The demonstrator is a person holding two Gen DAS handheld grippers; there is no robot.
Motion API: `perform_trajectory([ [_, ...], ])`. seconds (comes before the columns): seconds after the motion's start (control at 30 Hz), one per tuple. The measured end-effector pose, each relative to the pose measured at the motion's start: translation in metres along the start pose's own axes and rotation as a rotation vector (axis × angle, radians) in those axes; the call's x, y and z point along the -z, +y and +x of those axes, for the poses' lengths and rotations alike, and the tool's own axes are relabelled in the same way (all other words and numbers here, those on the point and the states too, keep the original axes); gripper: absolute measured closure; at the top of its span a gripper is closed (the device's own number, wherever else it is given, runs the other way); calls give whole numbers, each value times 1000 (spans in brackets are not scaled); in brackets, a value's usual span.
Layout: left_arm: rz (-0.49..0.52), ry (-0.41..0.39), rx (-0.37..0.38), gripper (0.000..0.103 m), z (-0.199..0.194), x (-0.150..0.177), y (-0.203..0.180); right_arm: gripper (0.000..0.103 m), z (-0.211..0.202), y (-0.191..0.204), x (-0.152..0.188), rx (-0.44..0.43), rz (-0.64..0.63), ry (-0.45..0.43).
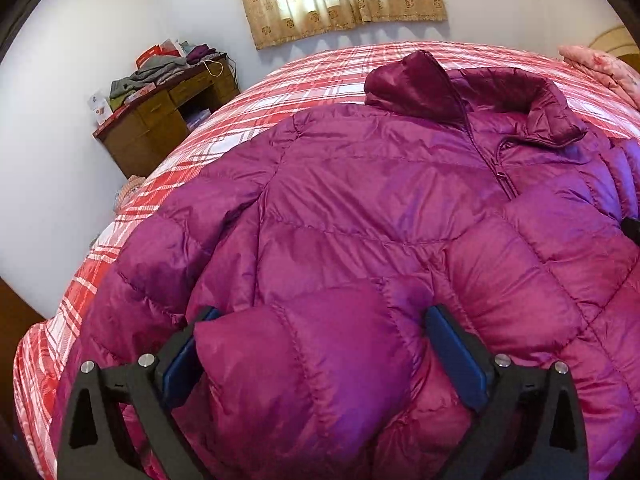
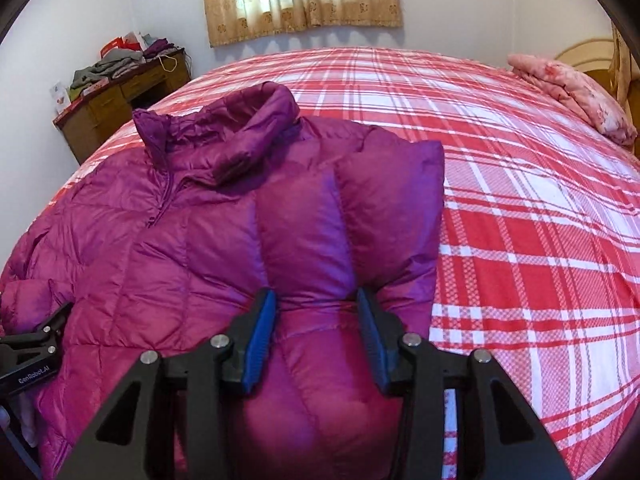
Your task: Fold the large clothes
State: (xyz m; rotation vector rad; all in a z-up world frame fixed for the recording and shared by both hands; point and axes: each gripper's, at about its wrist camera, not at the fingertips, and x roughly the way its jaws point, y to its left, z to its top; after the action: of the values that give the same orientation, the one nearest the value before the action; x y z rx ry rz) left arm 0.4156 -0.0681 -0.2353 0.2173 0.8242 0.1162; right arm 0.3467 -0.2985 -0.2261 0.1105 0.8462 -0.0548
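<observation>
Your big purple puffy jacket lies front up on the bed, which has a red and white checked cover. Your left gripper has its two fingers spread wide, with a fat puffy part of the jacket bulging between them. Your right gripper squeezes a bunched part of the jacket at the jacket's right edge. A pink folded blanket sits far back on the bed.

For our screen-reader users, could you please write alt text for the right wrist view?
The right gripper pinches a sleeve of a puffy magenta quilted down jacket, lying zipped on a red-and-white plaid bedspread. A wooden desk stands far left.
</observation>
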Motion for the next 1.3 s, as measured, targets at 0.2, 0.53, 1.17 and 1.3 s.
perform_trajectory([
  [0.2, -11, 6, 17, 1, 1, -2, 2, 51, -45, 4, -7, -49, 9, -64],
  [0.53, -32, 17, 52, 1, 0, -1, 6, 42, -32, 29, 35, -16, -116, 21],
  [1.17, -34, 23, 59, 1, 3, -2, 7, 42, -26, 32, 36, 2, -124, 22],
  [1.3, -26, 63, 108, 1, -2, -8, 17, 39, -28, 31, 32, 5, -131, 34],
])
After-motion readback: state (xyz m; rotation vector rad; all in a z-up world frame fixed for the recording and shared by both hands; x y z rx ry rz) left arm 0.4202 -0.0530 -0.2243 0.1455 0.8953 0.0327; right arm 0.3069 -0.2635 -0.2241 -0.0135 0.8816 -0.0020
